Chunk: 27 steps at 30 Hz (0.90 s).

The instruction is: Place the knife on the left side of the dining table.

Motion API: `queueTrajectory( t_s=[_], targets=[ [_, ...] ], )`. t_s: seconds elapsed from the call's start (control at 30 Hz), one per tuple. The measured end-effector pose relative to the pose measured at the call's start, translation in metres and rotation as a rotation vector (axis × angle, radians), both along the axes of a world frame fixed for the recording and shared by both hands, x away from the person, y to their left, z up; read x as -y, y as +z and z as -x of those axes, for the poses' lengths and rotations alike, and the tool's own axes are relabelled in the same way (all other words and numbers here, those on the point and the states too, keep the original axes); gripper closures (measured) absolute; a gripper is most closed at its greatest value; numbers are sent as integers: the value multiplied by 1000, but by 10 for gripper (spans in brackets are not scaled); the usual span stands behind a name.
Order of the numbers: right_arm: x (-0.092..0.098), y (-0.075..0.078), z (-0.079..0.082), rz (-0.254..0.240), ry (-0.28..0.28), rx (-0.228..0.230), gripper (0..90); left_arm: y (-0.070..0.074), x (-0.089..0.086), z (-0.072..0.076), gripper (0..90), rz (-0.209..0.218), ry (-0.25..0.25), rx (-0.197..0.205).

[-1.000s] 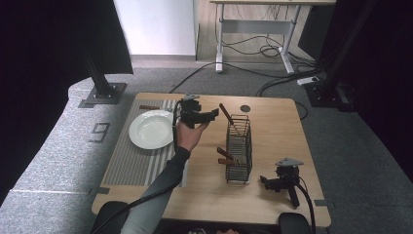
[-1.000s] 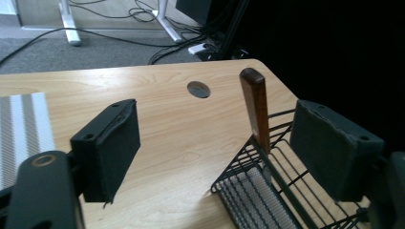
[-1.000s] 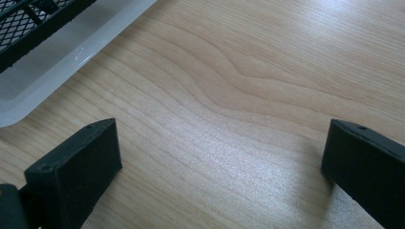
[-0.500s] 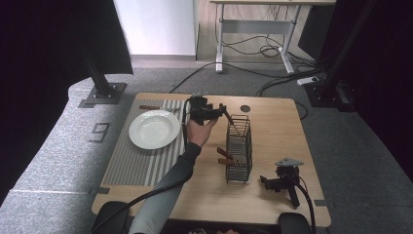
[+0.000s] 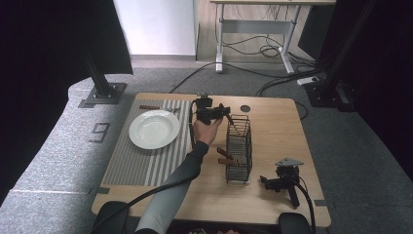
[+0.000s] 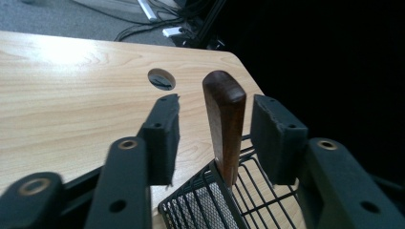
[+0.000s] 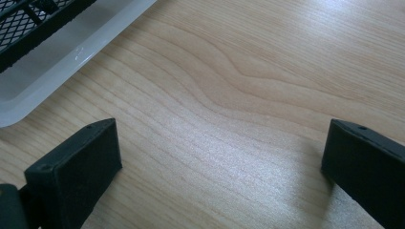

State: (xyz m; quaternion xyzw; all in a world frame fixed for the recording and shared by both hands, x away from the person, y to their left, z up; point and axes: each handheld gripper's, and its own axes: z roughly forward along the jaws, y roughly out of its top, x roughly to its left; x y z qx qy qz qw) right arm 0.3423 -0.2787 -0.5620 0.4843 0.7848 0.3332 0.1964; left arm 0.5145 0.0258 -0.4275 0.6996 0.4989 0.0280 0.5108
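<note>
Since a second ago the left gripper (image 5: 225, 113) has crossed from beside the plate (image 5: 153, 128) to the wire basket (image 5: 238, 153), its jaws closing around the upright wooden handle (image 6: 224, 125) but not yet touching it. Nearer, the right gripper (image 5: 272, 183) rests on the bench (image 5: 272, 124), jaws spread.

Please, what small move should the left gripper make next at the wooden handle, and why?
Probably close a little more. The left gripper has just been closing, and the upright brown wooden handle stands between its black pads with gaps on both sides, rising from the black wire basket. The handle is not yet gripped.
</note>
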Motion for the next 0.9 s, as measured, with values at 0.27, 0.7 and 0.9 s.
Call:
queueTrajectory(
  t_s=[0.27, 0.7, 0.9],
  targets=[
    [0, 0, 0, -1, 0, -1, 0, 1, -1, 2, 720, 26, -5, -10],
    [0, 0, 0, 0, 0, 0, 0, 7, -6, 5, 789, 57, -22, -2],
    [0, 0, 0, -1, -1, -1, 0, 16, -9, 10, 802, 60, -25, 32]
  ],
)
